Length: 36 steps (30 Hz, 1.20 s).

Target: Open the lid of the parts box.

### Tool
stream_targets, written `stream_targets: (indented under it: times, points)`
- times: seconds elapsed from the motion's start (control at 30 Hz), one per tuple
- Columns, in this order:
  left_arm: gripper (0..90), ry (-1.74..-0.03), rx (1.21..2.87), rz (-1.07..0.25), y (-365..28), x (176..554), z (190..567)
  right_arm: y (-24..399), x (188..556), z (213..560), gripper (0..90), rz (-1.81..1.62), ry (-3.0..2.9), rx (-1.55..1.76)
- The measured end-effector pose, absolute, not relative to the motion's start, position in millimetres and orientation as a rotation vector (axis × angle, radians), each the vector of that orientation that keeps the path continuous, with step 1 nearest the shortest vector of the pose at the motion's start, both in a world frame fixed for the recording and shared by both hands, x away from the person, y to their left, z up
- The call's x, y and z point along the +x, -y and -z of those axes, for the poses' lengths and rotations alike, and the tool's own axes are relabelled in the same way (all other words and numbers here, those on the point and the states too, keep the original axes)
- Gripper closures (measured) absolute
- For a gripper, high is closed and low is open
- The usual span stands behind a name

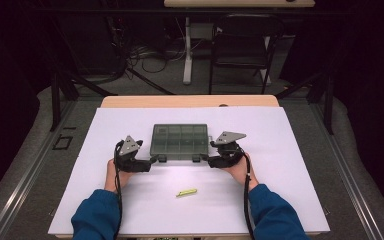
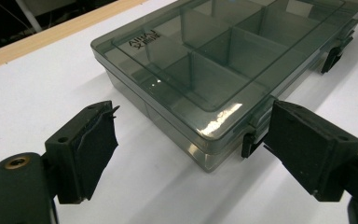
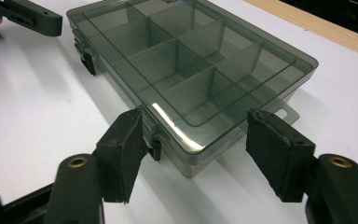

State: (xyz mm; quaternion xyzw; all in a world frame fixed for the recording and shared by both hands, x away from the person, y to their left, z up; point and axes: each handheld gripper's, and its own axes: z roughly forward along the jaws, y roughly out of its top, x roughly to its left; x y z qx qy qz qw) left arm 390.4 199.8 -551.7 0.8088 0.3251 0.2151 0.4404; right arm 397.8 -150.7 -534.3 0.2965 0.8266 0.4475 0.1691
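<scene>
While their black padded jaws are standing apart around its two near corners, the left gripper and right gripper are bracketing a smoky translucent plastic compartment box with its lid down, apparently lining up on the front latches to open it. Nearer the person than the box, a small yellow-green stick is lying on the white table sheet.

Blue sleeves, black grippers with grey three-cornered plates.
</scene>
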Motion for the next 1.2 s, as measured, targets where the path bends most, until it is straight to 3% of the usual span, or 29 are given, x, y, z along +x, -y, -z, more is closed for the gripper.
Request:
stream_targets:
  times: [0.5, 1.2]
  points:
    - [26.7, -0.807, 2.045, -0.462, -198.6, 393.8, 557.9, 149.5, 400.2, 542.5, 48.0, -1.247, -2.384, 0.860]
    - [39.9, -0.777, 2.059, -0.398, -199.7, 396.0, 562.4, 148.6, 402.0, 548.6, 48.5, -1.214, -2.386, 0.888]
